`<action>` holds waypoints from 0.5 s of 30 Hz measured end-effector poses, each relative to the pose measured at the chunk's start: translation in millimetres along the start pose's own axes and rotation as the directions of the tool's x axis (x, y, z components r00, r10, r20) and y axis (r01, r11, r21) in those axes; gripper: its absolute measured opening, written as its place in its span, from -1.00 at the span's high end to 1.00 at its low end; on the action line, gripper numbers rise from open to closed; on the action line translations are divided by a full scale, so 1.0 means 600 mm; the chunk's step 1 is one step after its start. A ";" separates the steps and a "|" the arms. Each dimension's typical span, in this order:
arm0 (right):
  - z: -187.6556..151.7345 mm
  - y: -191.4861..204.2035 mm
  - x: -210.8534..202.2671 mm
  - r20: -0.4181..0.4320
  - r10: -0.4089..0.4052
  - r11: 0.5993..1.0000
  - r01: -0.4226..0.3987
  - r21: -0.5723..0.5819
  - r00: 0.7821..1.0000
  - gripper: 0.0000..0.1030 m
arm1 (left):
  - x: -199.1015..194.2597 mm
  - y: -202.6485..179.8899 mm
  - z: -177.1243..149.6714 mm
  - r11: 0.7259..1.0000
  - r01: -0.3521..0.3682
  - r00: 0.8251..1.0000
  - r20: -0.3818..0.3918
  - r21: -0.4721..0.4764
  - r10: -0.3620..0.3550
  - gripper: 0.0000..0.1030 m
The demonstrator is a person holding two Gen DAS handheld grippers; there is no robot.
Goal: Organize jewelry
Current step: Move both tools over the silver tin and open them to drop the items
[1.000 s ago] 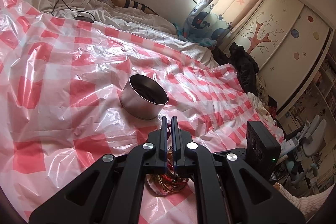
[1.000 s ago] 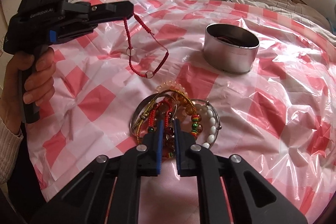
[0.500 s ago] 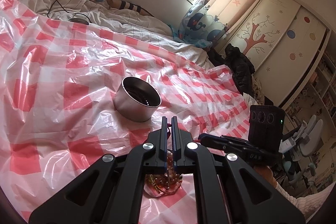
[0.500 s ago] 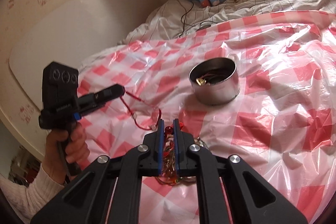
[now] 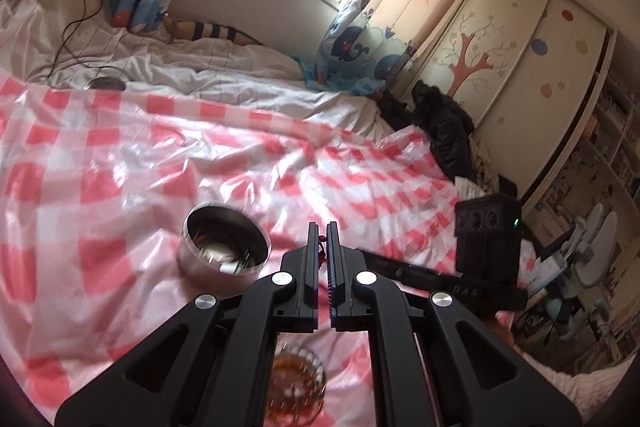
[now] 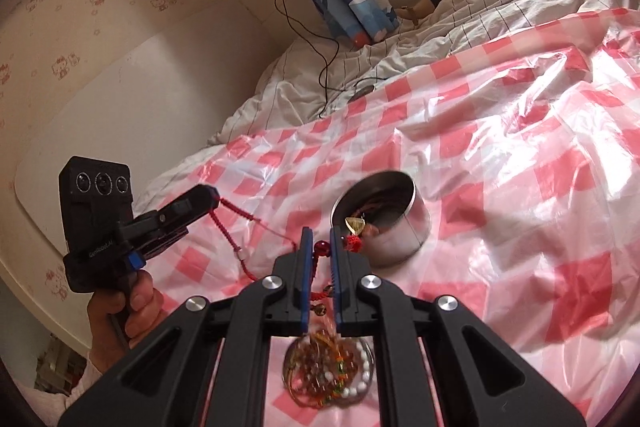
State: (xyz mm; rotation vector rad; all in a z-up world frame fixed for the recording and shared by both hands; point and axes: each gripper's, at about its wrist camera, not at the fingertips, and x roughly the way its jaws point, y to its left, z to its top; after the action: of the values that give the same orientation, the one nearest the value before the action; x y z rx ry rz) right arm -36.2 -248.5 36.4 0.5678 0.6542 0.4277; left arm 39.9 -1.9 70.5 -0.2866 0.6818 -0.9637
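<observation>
2 hand-held grippers shared 1 red cord bracelet, and the left wrist view showed little of it: the left hand-held gripper (image 5: pixel 322 229) had its jaws pressed nearly together on a red bead and thread at the tips. The metal tin (image 5: pixel 225 251) stood on the checked plastic sheet (image 5: pixel 120 195) just left of those tips. Below the tin, between the gripper's arms, a blurred amber bracelet (image 5: pixel 296 383) lay on the sheet. The other gripper's camera block sat well right of the tin.

From the right wrist view, the red cord bracelet (image 6: pixel 240 223) hung stretched in the air left of the tin (image 6: pixel 382 223), 1 end pinched in the left hand-held gripper (image 6: pixel 214 195), the other running to the right hand-held gripper (image 6: pixel 319 241), whose jaws were close-set on a red bead and knotted cord. A gold leaf-shaped charm and a red tassel (image 6: pixel 354 241) sat at the tin's near rim. The jewelry pile (image 6: pixel 332 375) lay on the sheet below the tin.

By my judgement the cord was light, limp and prone to snag on the pile, with small beads that could slip. Gripping on the braid beside a bead looked safest.
</observation>
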 end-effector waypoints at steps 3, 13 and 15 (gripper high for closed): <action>0.028 0.001 0.021 0.017 0.009 1.000 -0.010 0.007 1.000 0.82 | 0.031 0.017 0.026 0.999 0.021 0.999 0.030 -0.048 -0.019 0.94; 0.064 -0.047 0.141 -0.038 -0.071 0.996 0.073 0.054 0.997 0.82 | 0.194 0.119 -0.005 0.954 -0.300 0.929 -0.227 -0.006 0.291 0.93; 0.061 -0.054 0.159 -0.061 -0.084 0.995 0.087 0.057 0.995 0.82 | 0.186 0.107 -0.010 0.943 -0.329 0.917 -0.219 0.053 0.332 0.88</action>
State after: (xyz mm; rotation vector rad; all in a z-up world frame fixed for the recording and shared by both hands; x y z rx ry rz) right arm 62.8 -235.3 -2.2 0.5834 0.7465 0.3463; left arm 121.4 -58.5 -12.1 -0.0428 0.8986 -0.6806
